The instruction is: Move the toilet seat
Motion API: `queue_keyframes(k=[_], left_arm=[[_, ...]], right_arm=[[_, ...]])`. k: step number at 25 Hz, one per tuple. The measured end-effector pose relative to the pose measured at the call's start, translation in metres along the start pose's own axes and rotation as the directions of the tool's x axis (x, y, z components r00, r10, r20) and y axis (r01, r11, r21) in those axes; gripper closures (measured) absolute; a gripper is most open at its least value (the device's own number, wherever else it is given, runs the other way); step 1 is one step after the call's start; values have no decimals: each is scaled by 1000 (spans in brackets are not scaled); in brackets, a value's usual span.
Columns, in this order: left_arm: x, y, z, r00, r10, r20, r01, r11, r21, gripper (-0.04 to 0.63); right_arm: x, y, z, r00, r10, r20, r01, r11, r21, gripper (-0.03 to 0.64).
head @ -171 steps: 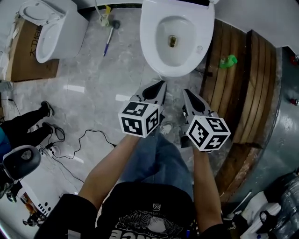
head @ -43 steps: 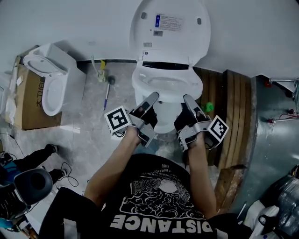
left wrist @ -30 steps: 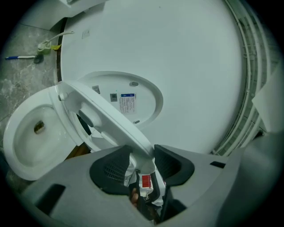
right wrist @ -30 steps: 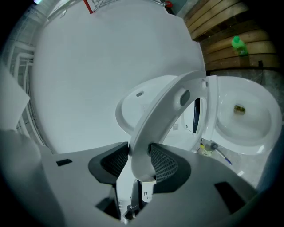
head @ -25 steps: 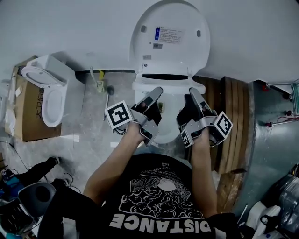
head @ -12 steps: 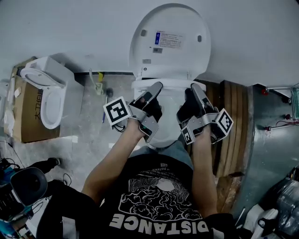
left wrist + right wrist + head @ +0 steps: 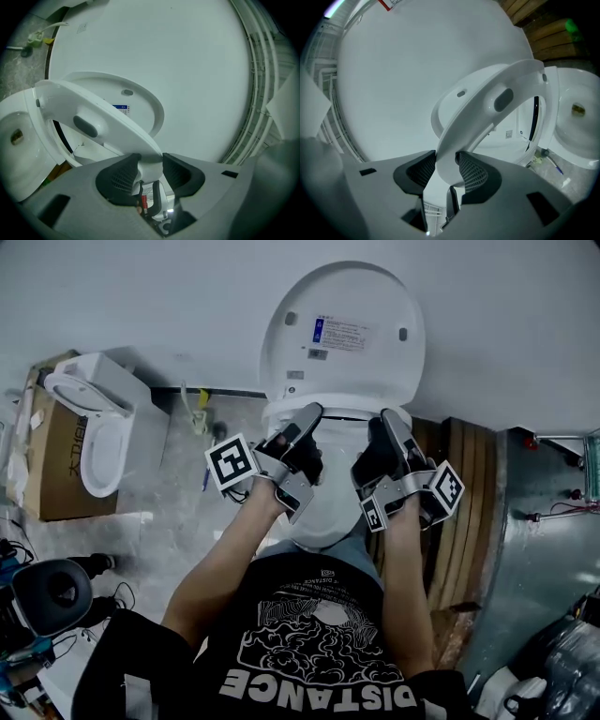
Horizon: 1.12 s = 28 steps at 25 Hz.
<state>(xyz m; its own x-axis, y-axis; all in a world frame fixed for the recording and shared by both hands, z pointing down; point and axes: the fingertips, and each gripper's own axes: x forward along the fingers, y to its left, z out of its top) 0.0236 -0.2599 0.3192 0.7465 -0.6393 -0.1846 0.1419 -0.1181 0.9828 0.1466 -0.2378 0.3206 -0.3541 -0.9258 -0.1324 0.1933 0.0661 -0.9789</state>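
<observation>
Grippers first: I've got the left gripper (image 7: 307,418) and the right gripper (image 7: 389,423) side by side at about 12 o'clock from my chest, each clamped on the front rim of the toilet seat (image 7: 112,126). In the left gripper view the pads pinch the white rim from both sides with no gap. It's the same in the right gripper view, where the jaws have just been closing a touch with the rim between them. So both pairs of fingers sit fairly narrow, holding the seat.

The seat itself is lifted off the bowl (image 7: 323,512) and tilted partway up, hinged at the back. I can see one grey bumper pad (image 7: 85,125) on its underside. The bowl sits directly under my hands at 6 o'clock from the jaws.

Straight behind the seat at 12 o'clock is the lid (image 7: 342,343), standing upright against the wall (image 7: 141,296), with a printed label (image 7: 340,334) on its inner face. That lid is the only thing in the seat's way.

Out at 9 o'clock there's a second toilet (image 7: 98,427) sitting on a cardboard box (image 7: 47,465), well apart from us. At 3 o'clock, just beside the bowl, runs a wooden slat platform (image 7: 469,484) with something small and green (image 7: 570,24) lying on it.
</observation>
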Motion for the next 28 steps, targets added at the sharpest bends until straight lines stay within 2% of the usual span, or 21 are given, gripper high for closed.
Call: queue_keyframes(k=[5, 14, 22, 24, 28], left_arm=[[33, 8, 23, 999, 11, 42, -10, 1000, -11, 426], [52, 6, 36, 998, -1, 68, -1, 1000, 27, 433], [90, 33, 71, 993, 42, 113, -50, 996, 68, 495], [93, 33, 72, 992, 39, 116, -48, 996, 78, 503], [94, 22, 71, 993, 38, 112, -49, 994, 99, 520]], right_arm=[[34, -2, 25, 999, -22, -25, 22, 1000, 0, 449], [55, 4, 36, 998, -19, -58, 16, 999, -46, 454], [102, -12, 66, 993, -30, -118, 22, 997, -70, 460], [104, -14, 68, 991, -38, -126, 27, 996, -86, 466], [104, -7, 64, 990, -59, -125, 45, 993, -111, 522]])
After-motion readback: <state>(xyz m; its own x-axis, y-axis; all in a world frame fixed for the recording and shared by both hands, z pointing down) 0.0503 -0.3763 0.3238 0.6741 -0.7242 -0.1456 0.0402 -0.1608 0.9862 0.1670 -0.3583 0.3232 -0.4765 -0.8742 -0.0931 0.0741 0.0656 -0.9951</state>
